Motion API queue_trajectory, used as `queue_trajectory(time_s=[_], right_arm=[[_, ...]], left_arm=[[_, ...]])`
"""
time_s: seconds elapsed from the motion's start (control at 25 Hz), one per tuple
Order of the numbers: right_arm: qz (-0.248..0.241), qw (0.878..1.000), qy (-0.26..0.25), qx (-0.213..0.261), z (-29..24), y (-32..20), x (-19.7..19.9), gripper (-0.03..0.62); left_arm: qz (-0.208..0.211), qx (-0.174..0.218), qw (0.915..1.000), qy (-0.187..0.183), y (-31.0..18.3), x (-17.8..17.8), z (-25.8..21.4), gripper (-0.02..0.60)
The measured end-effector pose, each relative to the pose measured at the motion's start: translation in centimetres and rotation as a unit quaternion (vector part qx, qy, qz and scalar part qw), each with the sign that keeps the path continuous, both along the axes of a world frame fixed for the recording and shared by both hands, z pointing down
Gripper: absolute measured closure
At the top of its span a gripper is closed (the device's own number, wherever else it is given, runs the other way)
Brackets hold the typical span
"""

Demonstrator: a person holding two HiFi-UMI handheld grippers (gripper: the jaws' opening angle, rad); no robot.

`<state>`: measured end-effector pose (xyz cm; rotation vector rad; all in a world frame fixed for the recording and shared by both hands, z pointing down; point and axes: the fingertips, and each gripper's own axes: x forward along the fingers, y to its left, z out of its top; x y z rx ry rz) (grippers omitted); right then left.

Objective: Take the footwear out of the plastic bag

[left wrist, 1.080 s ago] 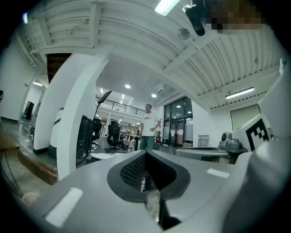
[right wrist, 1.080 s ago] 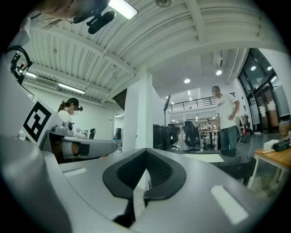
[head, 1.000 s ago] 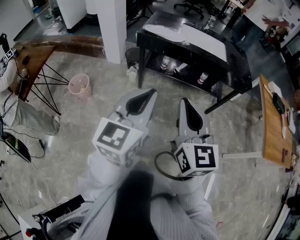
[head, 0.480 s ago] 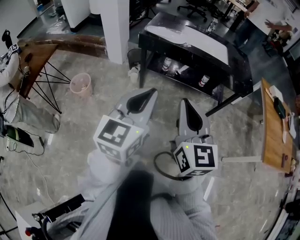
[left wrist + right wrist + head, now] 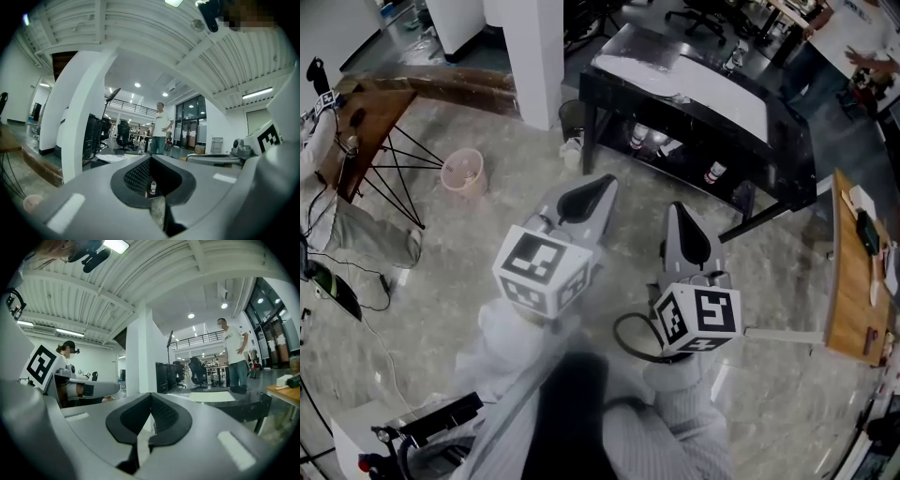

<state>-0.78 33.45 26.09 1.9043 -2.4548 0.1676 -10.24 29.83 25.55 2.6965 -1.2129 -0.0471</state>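
Note:
Both grippers are held side by side at waist height over the stone floor, pointing toward a black table point(image 5: 773, 141). My left gripper point(image 5: 598, 184) is shut, jaws pressed together with nothing between them, as the left gripper view point(image 5: 151, 159) also shows. My right gripper point(image 5: 679, 210) is shut and empty too, with its pads meeting in the right gripper view point(image 5: 150, 395). A flat white thing point(image 5: 675, 73) lies on the black table; I cannot tell whether it is the plastic bag. No footwear shows in any view.
Bottles point(image 5: 639, 137) stand on the black table's lower shelf. A white pillar point(image 5: 534, 47) rises at the back left, a pink bucket point(image 5: 461, 173) sits on the floor left, with a wooden table point(image 5: 366, 117) beyond. Another wooden table point(image 5: 848, 281) stands right. A person point(image 5: 862, 33) stands far right.
The black table and the floor around it have slid a little lower and nearer in the head view. Both grippers stay shut and keep their places side by side.

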Motion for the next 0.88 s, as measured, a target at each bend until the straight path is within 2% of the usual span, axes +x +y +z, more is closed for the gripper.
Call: queue_trajectory(time_s=[0.48, 0.88], right_arm=[[0.015, 1.000, -0.004, -0.009, 1.2, -21.3, 3.8, 0.580], [0.037, 0.998, -0.026, -0.046, 4.5, -36.3, 8.2, 0.580]], left_arm=[[0.014, -0.012, 0.9996, -0.022, -21.3, 4.0, 2.0, 0.580], [0.009, -0.062, 0.9971, -0.042, -36.8, 6.0, 6.0, 0.580]])
